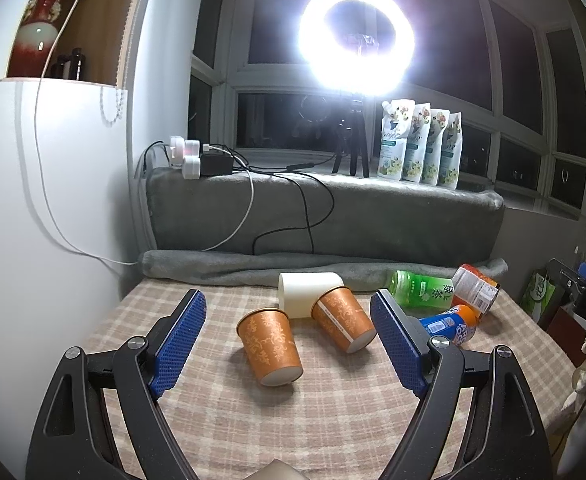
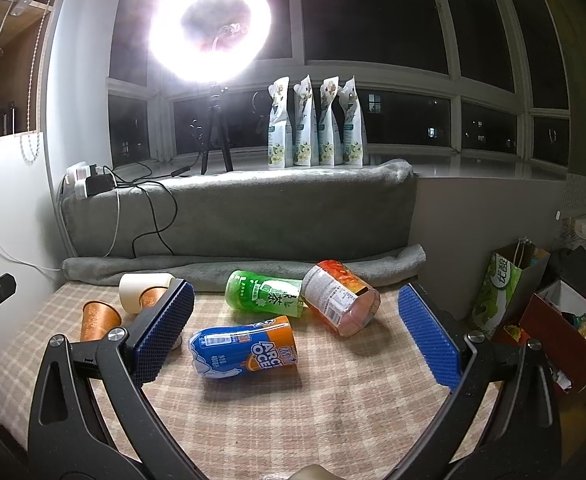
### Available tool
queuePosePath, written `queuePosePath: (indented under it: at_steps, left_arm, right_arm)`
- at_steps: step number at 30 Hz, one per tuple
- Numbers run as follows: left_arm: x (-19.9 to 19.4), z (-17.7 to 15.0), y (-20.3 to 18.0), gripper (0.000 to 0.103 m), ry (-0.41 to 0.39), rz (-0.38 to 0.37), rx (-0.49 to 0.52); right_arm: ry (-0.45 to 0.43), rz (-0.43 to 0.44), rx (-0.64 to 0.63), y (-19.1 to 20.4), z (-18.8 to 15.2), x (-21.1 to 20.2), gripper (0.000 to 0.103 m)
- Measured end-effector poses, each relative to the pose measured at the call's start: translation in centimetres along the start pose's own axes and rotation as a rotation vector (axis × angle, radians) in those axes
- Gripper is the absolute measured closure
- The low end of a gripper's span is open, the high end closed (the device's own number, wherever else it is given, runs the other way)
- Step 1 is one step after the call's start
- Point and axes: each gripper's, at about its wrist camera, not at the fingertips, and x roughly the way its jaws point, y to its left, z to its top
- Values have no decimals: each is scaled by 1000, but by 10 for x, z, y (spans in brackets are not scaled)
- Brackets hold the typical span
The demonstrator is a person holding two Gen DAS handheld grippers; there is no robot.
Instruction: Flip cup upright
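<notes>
Two orange patterned paper cups lie on their sides on the checked cloth: one [image 1: 270, 346] in the middle with its base toward me, the other [image 1: 343, 318] to its right, leaning on a white cup [image 1: 307, 292] that also lies on its side. My left gripper [image 1: 289, 344] is open and empty, its blue pads on either side of the near orange cup, short of it. My right gripper [image 2: 297, 332] is open and empty over a blue-orange cup [image 2: 245, 346] on its side. The orange cups show at left in the right wrist view [image 2: 97, 318].
A green bottle [image 2: 267, 294] and a red-orange jar [image 2: 339, 300] lie on their sides at the back right. A grey blanket [image 2: 237, 208] backs the table, with cables and a power strip [image 1: 201, 158]. A ring light [image 1: 357, 40] and pouches [image 1: 421, 144] stand on the sill. Bags [image 2: 501, 288] stand right.
</notes>
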Motion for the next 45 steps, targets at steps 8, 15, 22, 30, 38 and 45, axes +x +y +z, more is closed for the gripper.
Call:
queuePosePath:
  at_steps: [8,15,22,30,38,45]
  left_arm:
    - [0,0,0,19,0,-1,0]
    - [0,0,2,19,1,1,-2]
    - [4,0,10,19,9,8,-7]
    - [7,-12,19,19,51,35,-14]
    - [4,-28,39,19,95,90,-30]
    - [2,-38,60,19,120,140,-63]
  right_arm:
    - [5,9,-1,3,0,1,0]
    - [17,23,-4,5,-2,6,0]
    - [49,71,-14,9,-2,19,0]
    - [178,221,-35,32,-4,66,0]
    - [298,366,-149,80,-4,128,0]
    - [343,491,-414,139,11,170,0]
